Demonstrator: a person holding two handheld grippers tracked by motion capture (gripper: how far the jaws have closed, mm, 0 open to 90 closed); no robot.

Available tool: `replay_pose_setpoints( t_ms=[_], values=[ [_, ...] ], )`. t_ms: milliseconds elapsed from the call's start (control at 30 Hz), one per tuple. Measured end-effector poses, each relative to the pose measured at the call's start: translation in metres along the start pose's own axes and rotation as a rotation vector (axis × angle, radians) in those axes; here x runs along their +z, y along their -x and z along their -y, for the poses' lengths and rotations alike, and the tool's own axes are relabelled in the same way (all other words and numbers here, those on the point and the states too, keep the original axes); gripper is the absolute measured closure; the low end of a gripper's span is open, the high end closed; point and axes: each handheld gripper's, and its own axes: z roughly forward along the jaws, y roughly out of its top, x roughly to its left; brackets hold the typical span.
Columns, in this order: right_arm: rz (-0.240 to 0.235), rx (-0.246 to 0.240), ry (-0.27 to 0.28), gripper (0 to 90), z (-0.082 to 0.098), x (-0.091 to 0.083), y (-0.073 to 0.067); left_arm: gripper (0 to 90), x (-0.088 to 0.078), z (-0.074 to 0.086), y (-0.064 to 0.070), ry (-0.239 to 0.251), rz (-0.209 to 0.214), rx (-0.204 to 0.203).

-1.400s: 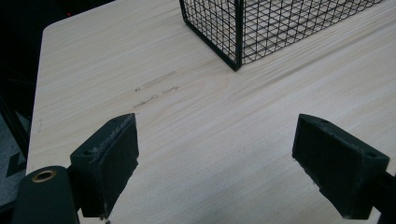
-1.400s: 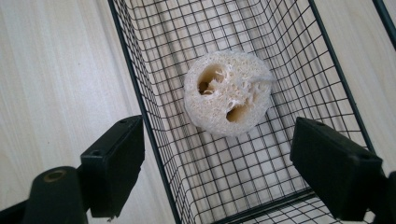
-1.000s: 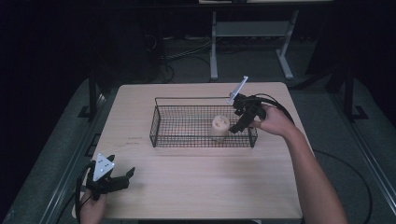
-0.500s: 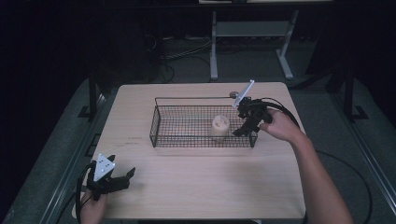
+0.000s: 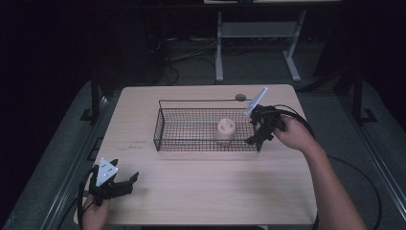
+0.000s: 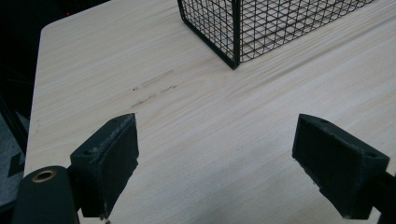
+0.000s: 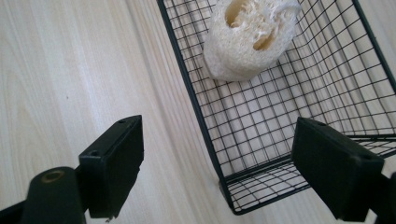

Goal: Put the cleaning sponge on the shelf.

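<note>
The right gripper (image 5: 253, 142) is wide open and empty by the basket (image 5: 191, 142) corner; keep lifting it away slowly, leaving the sponge (image 5: 225, 130) inside. The left gripper (image 5: 128, 182) waits open and empty

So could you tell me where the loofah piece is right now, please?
In the high view the loofah piece stands inside the wire basket, toward its right end, near the right gripper.

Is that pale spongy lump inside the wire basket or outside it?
Inside: the pale loofah sponge rests on the black wire basket's mesh floor, between its walls.
</note>
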Motion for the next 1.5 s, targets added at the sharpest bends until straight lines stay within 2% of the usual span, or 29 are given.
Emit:
replay_pose_setpoints(
  t_ms=[267, 467, 567, 667, 800, 1100, 1500],
  values=[
    [-0.004, -0.002, -0.005, 16.6, 0.013, 0.001, -0.005, 13.7, 0.0, 0.0, 0.0, 0.0, 0.0, 0.001],
    [-0.009, -0.004, 0.012, 16.6, 0.022, 0.0, -0.011, 13.7, 0.0, 0.0, 0.001, 0.002, -0.001, 0.002],
    [-0.014, -0.006, -0.005, 16.0, 0.025, 0.0, -0.012, 13.7, 0.0, 0.0, 0.001, 0.001, 0.001, 0.004],
    [-0.016, -0.004, 0.02, 16.0, 0.03, -0.003, -0.015, 13.7, 0.001, 0.0, 0.002, -0.001, 0.003, 0.003],
    [-0.018, 0.005, 0.026, 16.1, 0.037, -0.003, -0.017, 13.7, 0.001, 0.0, 0.002, -0.002, 0.004, 0.006],
    [-0.023, 0.003, -0.002, 16.1, 0.054, 0.001, -0.024, 13.7, 0.001, 0.001, 0.001, -0.004, 0.001, 0.007],
    [-0.028, 0.009, 0.004, 16.2, 0.072, 0.005, -0.032, 13.7, 0.001, 0.001, 0.001, -0.008, 0.001, 0.006]
  ],
)
